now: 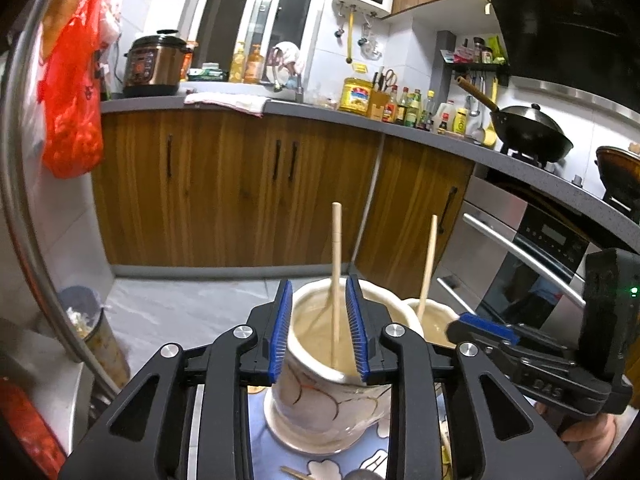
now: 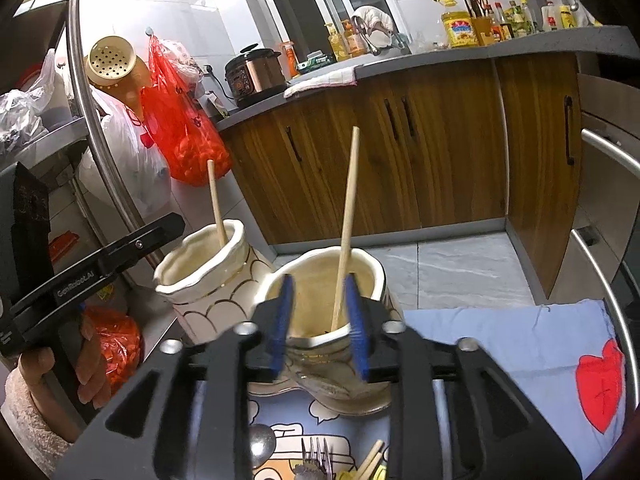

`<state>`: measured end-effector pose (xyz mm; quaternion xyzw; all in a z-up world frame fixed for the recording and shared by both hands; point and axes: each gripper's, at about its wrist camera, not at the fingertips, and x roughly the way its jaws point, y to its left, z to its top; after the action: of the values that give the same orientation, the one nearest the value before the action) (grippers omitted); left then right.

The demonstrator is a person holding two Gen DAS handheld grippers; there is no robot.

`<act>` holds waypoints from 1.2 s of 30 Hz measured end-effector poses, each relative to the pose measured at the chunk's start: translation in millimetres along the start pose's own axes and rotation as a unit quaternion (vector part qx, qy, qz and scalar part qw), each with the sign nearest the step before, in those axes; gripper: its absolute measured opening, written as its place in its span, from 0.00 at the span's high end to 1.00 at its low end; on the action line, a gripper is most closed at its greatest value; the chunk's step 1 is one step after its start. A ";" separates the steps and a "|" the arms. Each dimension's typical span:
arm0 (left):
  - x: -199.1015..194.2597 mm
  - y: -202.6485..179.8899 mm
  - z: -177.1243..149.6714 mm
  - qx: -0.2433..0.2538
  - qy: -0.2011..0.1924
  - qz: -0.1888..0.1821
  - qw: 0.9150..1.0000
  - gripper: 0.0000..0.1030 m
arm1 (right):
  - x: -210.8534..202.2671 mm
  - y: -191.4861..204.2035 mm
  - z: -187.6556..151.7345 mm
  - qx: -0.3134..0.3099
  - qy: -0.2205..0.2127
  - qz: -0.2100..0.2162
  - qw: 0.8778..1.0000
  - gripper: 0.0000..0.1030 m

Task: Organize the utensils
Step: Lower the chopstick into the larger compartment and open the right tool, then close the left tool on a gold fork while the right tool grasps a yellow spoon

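Two cream ceramic holders stand side by side on a blue cartoon cloth [image 2: 500,340]. My left gripper [image 1: 319,300] is open over the left holder [image 1: 320,408]; a wooden chopstick [image 1: 336,260] stands in that holder between the blue pads, untouched. My right gripper [image 2: 318,292] is open over the right holder [image 2: 340,376], whose chopstick [image 2: 348,208] leans close to the right pad. Each view shows the other side too: the right holder [image 1: 436,320] and right gripper [image 1: 484,326], the left holder [image 2: 212,300] and left gripper [image 2: 120,244]. A spoon [image 2: 262,440], fork [image 2: 316,460] and more chopsticks [image 2: 370,464] lie on the cloth.
A curved metal rail [image 2: 616,320] borders the table. Beyond it are wooden cabinets [image 1: 240,184], an oven [image 1: 540,260], a bin [image 1: 92,328] on the floor and a red plastic bag [image 2: 180,132] hanging at the left. A hand [image 2: 92,360] grips the left tool.
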<state>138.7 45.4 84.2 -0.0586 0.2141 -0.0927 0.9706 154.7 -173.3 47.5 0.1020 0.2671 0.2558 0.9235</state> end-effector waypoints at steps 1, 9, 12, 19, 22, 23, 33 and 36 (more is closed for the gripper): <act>-2.5 -0.1 0.4 0.001 0.000 0.006 1.000 0.69 | -4.7 0.7 -0.2 -0.004 -0.002 -0.006 1.000 0.60; -47.8 -5.0 -2.2 0.008 0.006 0.036 0.999 0.30 | -44.3 4.7 -1.8 -0.024 -0.010 -0.030 0.999 0.24; -61.1 -6.8 -7.4 0.006 0.017 0.041 0.999 0.22 | -63.0 3.8 -5.1 -0.025 -0.016 -0.038 0.999 0.08; -66.9 -3.3 -41.0 -0.011 0.090 0.046 0.995 0.13 | -87.4 -0.3 -18.6 -0.054 -0.002 -0.098 0.994 0.05; -63.3 -2.6 -58.8 -0.011 0.111 0.046 0.993 0.13 | -90.9 -6.0 -31.2 -0.072 0.022 -0.135 0.988 0.05; -62.0 -2.2 -64.7 -0.010 0.114 0.049 0.992 0.13 | -90.9 -8.2 -36.1 -0.077 0.032 -0.143 0.986 0.05; -39.4 9.3 -100.1 -0.014 0.165 0.055 0.985 0.13 | -69.8 -28.1 -80.0 -0.058 0.136 -0.131 0.980 0.05; -35.3 10.4 -105.4 -0.017 0.178 0.049 0.983 0.13 | -64.7 -31.1 -88.9 -0.064 0.142 -0.163 0.974 0.05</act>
<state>63.9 55.0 1.8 -0.0467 0.3874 -0.0500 0.9194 72.2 -229.2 -8.4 -0.0399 0.3917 0.1306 0.9099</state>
